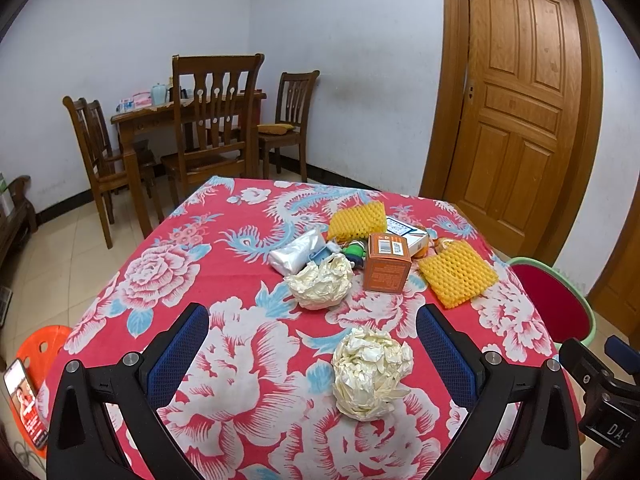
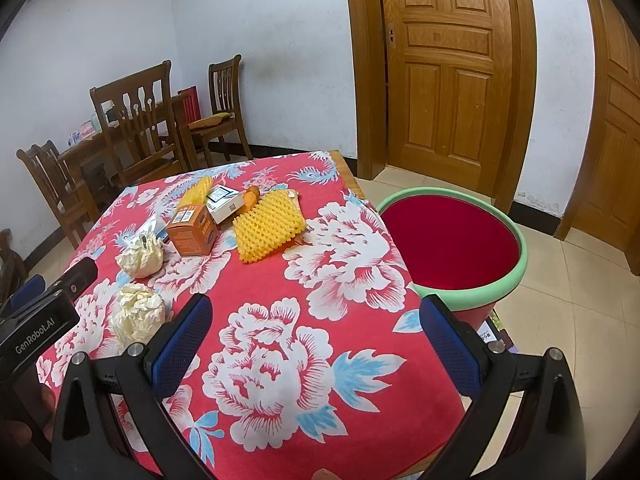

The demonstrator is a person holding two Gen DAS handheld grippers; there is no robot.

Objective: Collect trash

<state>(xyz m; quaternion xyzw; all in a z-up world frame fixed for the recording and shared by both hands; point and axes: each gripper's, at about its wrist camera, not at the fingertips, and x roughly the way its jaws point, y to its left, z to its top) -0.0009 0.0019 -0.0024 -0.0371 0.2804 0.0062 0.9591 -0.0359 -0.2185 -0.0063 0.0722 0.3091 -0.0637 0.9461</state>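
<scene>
Trash lies on a table under a red flowered cloth (image 1: 224,280). Nearest me, a crumpled cream paper ball (image 1: 370,372) rests on the cloth between the open fingers of my left gripper (image 1: 312,344), untouched. A second paper ball (image 1: 320,285) sits farther back, with an orange box (image 1: 386,268), two yellow foam nets (image 1: 456,276) (image 1: 357,219), a white box (image 1: 406,234) and a silvery bag (image 1: 296,254). My right gripper (image 2: 316,332) stands open over bare cloth near the table's right edge. Beside that edge stands a red bin with a green rim (image 2: 452,236).
Wooden chairs (image 1: 216,120) and a dining table fill the far left corner. A wooden door (image 1: 520,100) is at the back right. An orange stool (image 1: 36,360) with a phone (image 1: 24,404) on it stands at the left of the table.
</scene>
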